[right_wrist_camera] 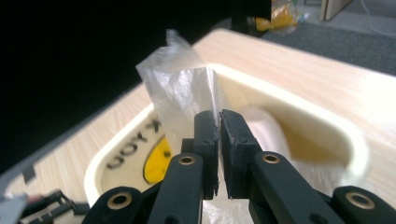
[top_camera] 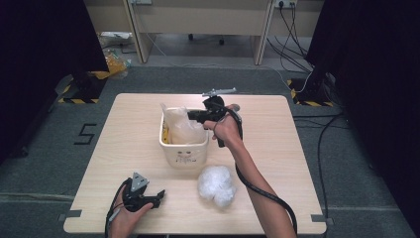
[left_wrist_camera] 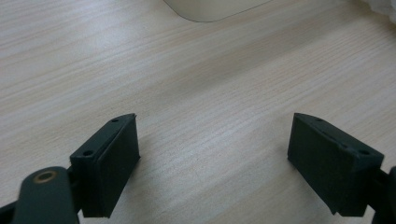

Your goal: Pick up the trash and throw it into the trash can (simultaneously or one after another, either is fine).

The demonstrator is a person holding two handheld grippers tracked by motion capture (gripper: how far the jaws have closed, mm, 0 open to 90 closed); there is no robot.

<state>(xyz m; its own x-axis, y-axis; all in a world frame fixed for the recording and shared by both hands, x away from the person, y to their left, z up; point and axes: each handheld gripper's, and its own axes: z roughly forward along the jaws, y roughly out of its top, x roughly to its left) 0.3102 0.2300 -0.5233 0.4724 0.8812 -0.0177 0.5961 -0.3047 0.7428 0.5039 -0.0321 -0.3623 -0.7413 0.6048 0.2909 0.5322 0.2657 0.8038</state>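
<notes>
A cream plastic bin (top_camera: 184, 151) stands mid-table with a clear plastic bag (top_camera: 179, 124) rising out of it. My right gripper (top_camera: 192, 115) reaches over the bin from the right, shut on a fold of that clear plastic bag (right_wrist_camera: 180, 88); in the right gripper view the film is pinched between my right gripper's (right_wrist_camera: 219, 119) pads above the bin's rim (right_wrist_camera: 289, 100). A crumpled clear bag (top_camera: 217, 185) lies on the table in front of the bin. My left gripper (top_camera: 159, 196) rests near the front left edge, open, with bare wood between the jaws of my left gripper (left_wrist_camera: 212, 140).
The light wooden table (top_camera: 297, 163) has free surface left and right of the bin. A black cable (top_camera: 270, 196) trails from the right forearm across the front right. Dark curtains and floor cables surround the table.
</notes>
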